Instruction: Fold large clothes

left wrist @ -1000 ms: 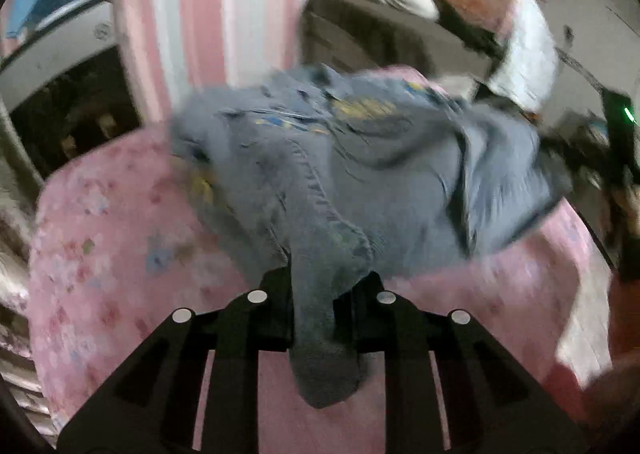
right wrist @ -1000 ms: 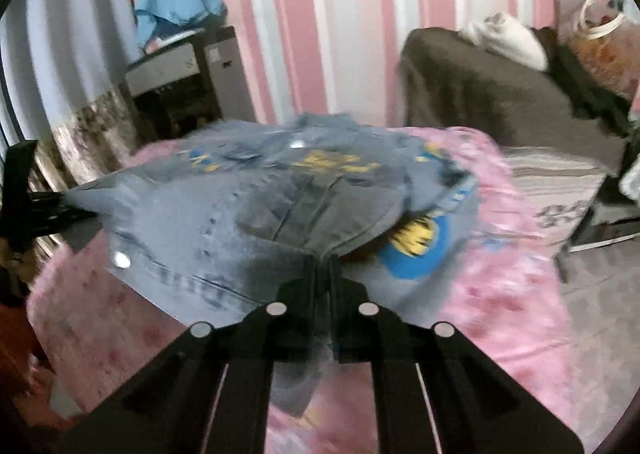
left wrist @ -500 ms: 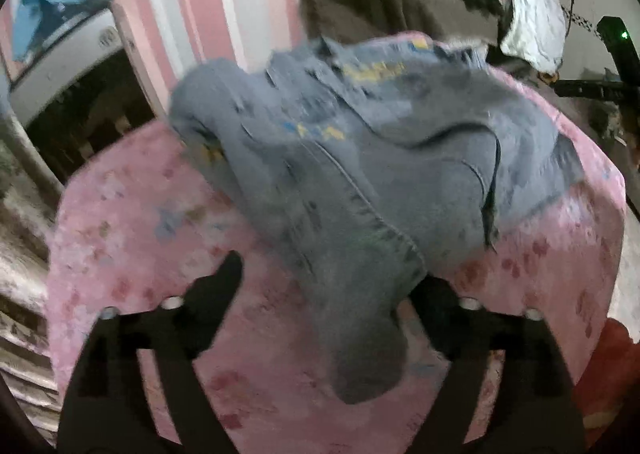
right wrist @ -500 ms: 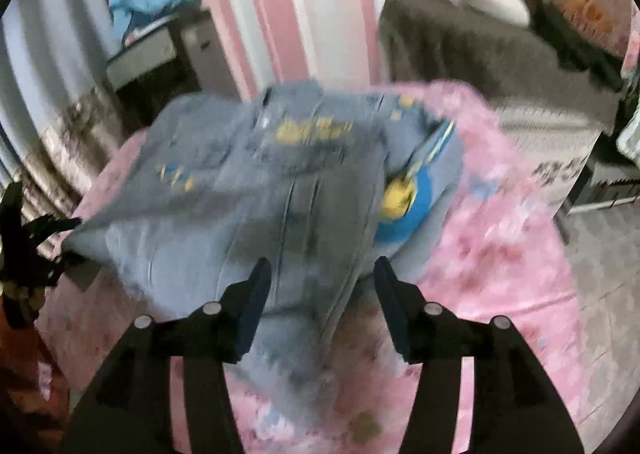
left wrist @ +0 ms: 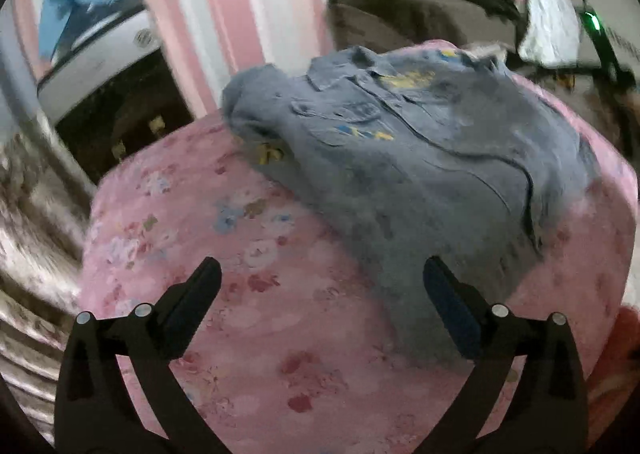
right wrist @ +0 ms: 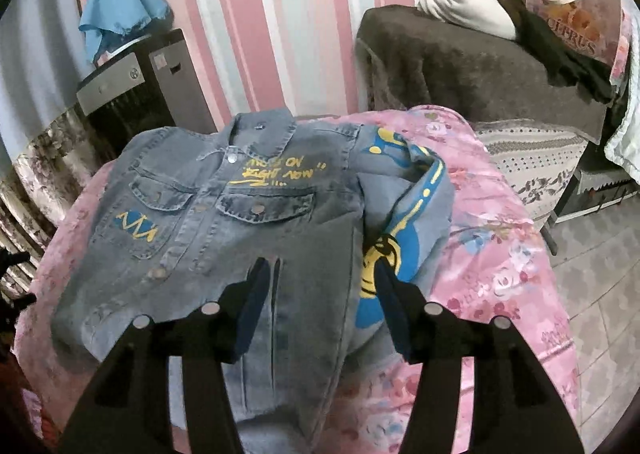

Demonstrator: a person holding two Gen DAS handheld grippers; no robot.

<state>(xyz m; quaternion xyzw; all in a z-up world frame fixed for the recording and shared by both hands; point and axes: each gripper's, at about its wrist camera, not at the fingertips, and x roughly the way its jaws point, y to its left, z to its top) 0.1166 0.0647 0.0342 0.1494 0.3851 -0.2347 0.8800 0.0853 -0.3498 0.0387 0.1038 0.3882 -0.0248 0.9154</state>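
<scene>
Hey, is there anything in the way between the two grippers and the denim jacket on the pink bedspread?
Nothing visible. The denim jacket lies flat on the pink bedspread. The right gripper is open directly over its lower part; the left gripper, open wide, has only bare bedspread between it and the jacket's edge.

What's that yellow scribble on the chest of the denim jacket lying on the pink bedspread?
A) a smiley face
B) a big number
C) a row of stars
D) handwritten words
D: the right wrist view shows yellow handwritten lettering across the denim jacket, just below its collar.
</scene>
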